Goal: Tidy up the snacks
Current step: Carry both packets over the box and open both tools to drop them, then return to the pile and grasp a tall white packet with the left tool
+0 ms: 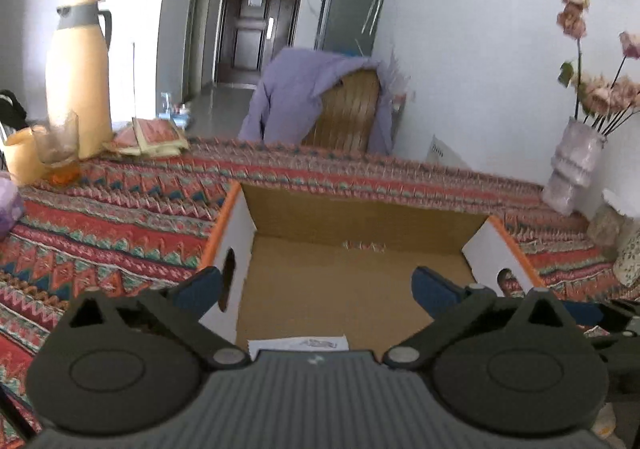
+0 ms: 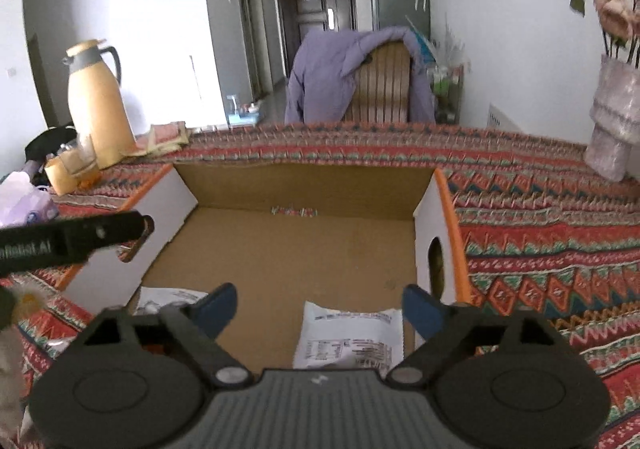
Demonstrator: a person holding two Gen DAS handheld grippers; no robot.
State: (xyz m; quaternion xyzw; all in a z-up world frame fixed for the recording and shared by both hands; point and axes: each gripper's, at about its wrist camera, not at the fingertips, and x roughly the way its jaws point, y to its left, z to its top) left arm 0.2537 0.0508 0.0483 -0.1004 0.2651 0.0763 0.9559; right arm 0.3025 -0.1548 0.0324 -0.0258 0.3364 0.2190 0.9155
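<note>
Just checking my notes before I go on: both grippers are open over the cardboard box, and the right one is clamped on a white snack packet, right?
Not quite. The right gripper is open and holds nothing; the white snack packet lies on the floor of the cardboard box between its fingers, as the right wrist view shows. The left gripper is open too.

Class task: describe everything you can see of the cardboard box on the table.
The box is open-topped brown cardboard, with white inner side flaps, orange outer edges and an oval hand hole in each side. It sits upright on the patterned tablecloth. A white printed packet lies flat on its floor at the near end; the far floor is bare.
</note>
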